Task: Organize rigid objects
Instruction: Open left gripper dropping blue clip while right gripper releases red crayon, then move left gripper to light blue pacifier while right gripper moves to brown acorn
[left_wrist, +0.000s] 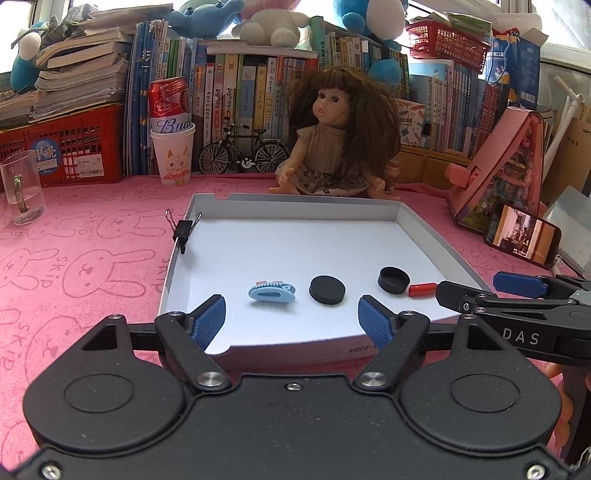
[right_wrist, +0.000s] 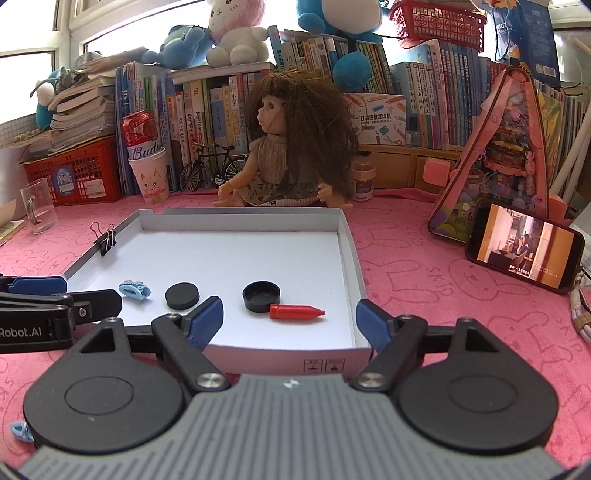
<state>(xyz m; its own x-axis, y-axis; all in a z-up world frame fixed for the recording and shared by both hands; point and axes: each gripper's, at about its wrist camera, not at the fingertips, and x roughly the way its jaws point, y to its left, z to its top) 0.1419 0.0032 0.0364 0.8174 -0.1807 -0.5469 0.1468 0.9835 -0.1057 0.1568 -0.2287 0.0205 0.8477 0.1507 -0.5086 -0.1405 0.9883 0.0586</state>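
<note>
Nearest in each wrist view, both tongs are seen with their blue pads spread wide and nothing between them: the left tongs (left_wrist: 291, 317) are held over the near-left edge of the white tray (left_wrist: 295, 218), the right tongs (right_wrist: 290, 317) over its near-right edge. Just beyond the right tongs, the red cap (right_wrist: 297, 312) is found lying on its side on the tray floor, its long axis running left to right across the line of the tongs, its pointed tip turned rightward; its blunt end is touching or just beside the open black lid (right_wrist: 261, 295). It is judged nearer to the right tongs. Leftward, the black disc (left_wrist: 327, 290) and the blue hair clip (left_wrist: 272, 292) are placed ahead of the left tongs. Farther off, a binder clip (left_wrist: 183, 230) is seen clamped on the left wall, and the doll (left_wrist: 332, 140) is seated on the bench behind the tray
</note>
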